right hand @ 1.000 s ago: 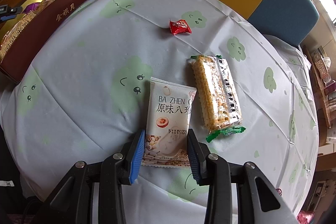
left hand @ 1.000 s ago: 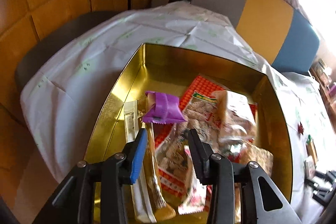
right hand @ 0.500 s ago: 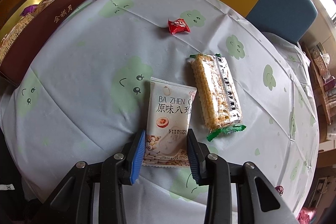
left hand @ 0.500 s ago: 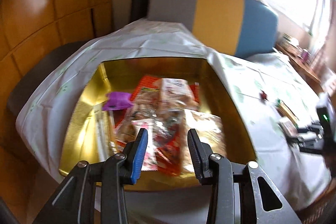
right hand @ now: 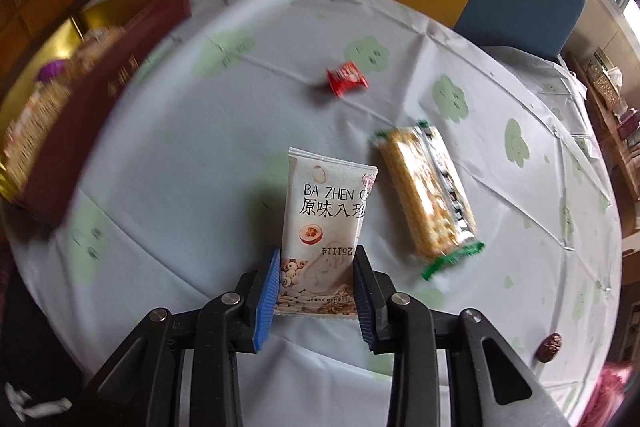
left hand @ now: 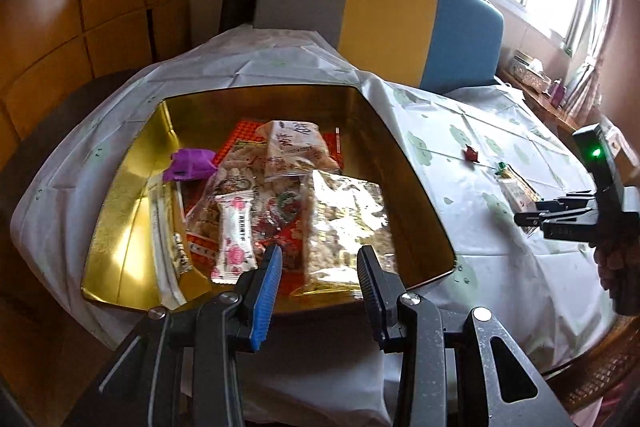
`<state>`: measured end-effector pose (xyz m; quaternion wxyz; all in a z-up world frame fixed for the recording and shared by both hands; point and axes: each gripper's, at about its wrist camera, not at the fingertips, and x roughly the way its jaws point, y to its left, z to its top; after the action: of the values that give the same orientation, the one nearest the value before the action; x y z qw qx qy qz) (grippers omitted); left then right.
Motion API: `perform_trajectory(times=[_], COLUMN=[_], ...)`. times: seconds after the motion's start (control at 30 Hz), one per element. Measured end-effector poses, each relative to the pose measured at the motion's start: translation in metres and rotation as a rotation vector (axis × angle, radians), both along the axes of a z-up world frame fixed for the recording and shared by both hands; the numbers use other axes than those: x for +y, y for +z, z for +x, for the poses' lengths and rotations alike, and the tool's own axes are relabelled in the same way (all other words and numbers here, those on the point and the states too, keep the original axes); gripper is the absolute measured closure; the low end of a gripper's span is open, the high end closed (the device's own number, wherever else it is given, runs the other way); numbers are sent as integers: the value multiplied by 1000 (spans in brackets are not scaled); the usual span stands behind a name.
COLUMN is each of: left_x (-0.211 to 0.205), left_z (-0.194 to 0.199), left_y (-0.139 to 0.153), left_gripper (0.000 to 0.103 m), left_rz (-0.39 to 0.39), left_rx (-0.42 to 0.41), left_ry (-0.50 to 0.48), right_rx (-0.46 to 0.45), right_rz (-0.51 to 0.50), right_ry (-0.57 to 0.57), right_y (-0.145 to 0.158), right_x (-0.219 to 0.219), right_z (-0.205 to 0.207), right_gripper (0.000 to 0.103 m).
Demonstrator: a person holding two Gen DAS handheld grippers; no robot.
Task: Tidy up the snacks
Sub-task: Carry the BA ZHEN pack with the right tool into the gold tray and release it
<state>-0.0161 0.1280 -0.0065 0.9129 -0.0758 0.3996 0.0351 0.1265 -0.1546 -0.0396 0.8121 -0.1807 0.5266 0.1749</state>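
Snacks are being gathered in the gold tin (left hand: 132, 163), below the empty, parted left gripper (left hand: 318, 263). From the right wrist, the white packet (right hand: 326, 223) is being pinched by the closing right gripper (right hand: 316, 273); the red candy (right hand: 346, 79) and cracker pack (right hand: 428, 195) are waiting on the tablecloth (right hand: 200, 155).

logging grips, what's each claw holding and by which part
Right claw pinches the white snack packet across its bottom end, jaws just closing. Left claw holds nothing.

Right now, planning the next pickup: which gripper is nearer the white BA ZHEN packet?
Right. The right gripper grips the white BA ZHEN packet; the left gripper hovers over the gold box.
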Motion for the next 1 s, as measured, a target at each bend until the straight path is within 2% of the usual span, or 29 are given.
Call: perform_trajectory(times=[0.13,0.3,0.5,0.77,1.0], left_x=[7,14,29,48,58], left_z=[-1,-1,-1,-3,-3], left_y=[-1,-2,-3,-4,-6], left_gripper=[63,63,63,63,63], left_rz=[3,11,20,24,28], left_rx=[-2,1,15,30,38], left_ry=[22,56,132,230,269], right_rx=[-24,-52,-20,34,80], right_rz=[80,205,326,358,350], right_ry=[2,60,170,276,294], right_y=[16,44,64,62,45], right_x=[15,47,106,187,235], right_z=[1,-4,-13,-25,-22], right_gripper=[68,68,68,68,68])
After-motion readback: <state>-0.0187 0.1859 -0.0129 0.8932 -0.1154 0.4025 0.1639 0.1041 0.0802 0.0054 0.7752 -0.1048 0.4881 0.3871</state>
